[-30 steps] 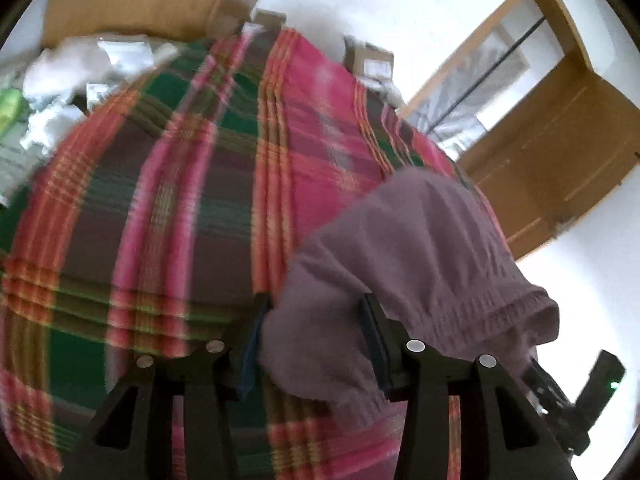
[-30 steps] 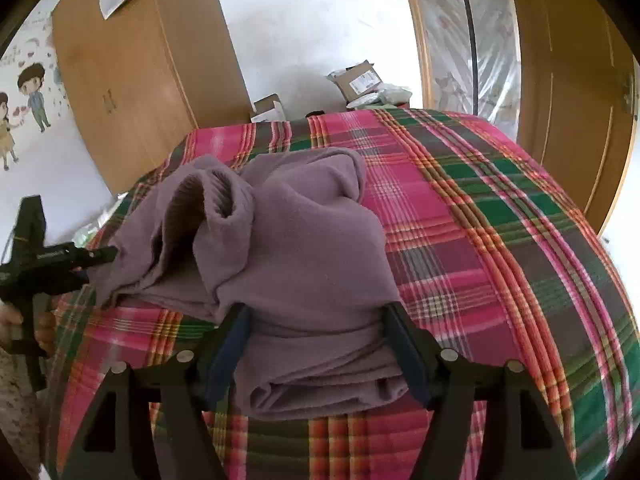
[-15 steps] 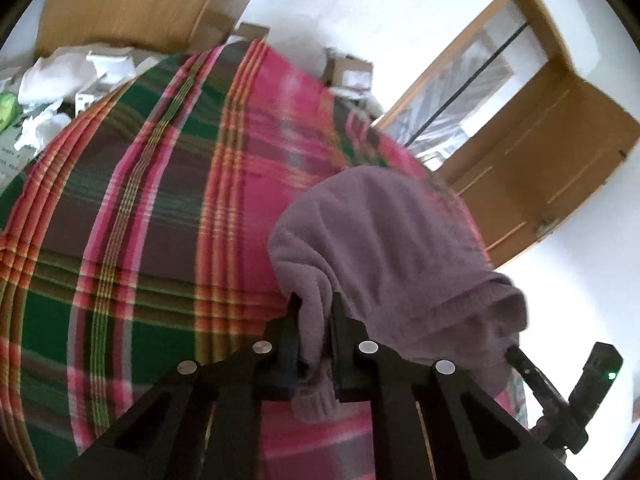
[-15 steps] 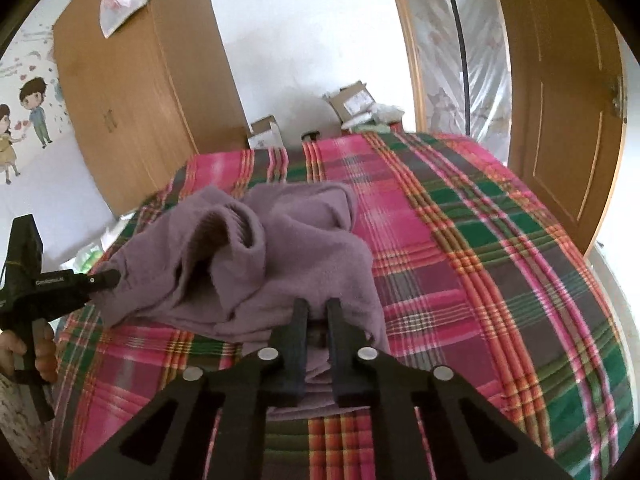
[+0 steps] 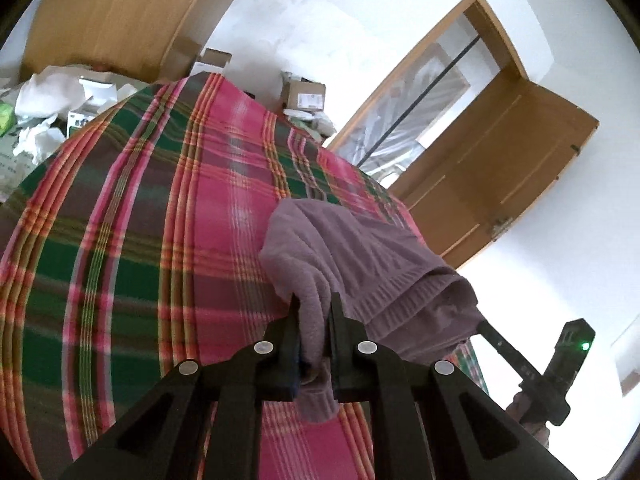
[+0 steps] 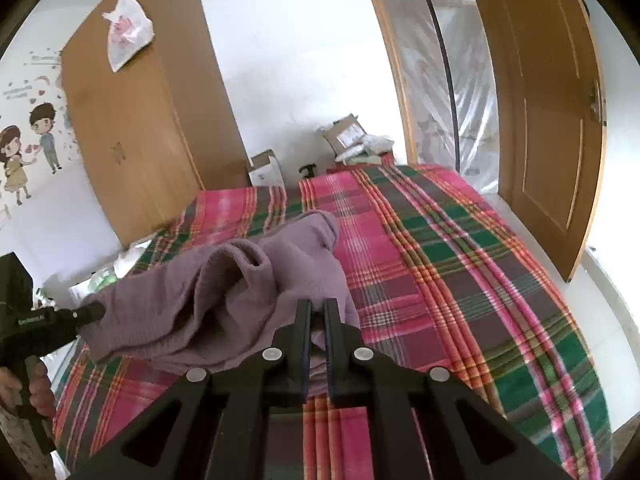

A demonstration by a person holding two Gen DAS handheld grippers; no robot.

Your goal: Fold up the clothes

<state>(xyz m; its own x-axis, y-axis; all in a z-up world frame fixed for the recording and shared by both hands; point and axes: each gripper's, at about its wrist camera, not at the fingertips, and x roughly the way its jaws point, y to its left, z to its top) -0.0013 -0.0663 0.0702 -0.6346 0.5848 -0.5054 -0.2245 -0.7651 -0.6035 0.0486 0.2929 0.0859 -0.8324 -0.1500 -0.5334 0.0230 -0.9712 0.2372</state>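
Note:
A mauve knitted garment lies bunched on a bed with a pink, green and brown plaid cover. My left gripper is shut on the garment's near edge, with a cuff hanging below the fingers. My right gripper is shut on the garment's near right edge, and cloth shows between its fingers. Each gripper appears in the other's view: the right one at the lower right, the left one at the far left with a hand under it.
A wooden wardrobe stands behind the bed on the left. Cardboard boxes sit by the far wall. An open wooden door is on the right. White packaging and paper lie beside the bed's left side.
Both grippers went from open around the garment to shut on it. Both have since lifted, raising its near edges off the cover.

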